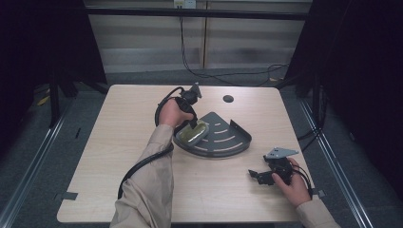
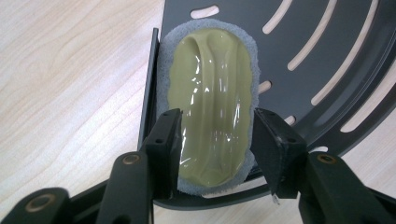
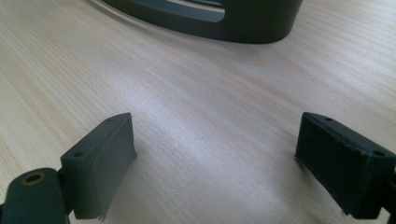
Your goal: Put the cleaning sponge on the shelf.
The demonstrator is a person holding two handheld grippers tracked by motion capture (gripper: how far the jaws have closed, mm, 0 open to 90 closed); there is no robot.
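On the rack | our left tool straddles the sponge, jaws part open, pads apparently clear | right tool wide open, empty | release step; next we lift straight away

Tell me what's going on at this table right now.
A person works with a gripper in each hand. The left gripper is over a wrapped sponge lying in a dark slotted corner tray; its jaws straddle the sponge, with a small gap at the right pad, so it looks just set down or released. The right gripper rests open over the bare wooden table, near the tray's curved wall.
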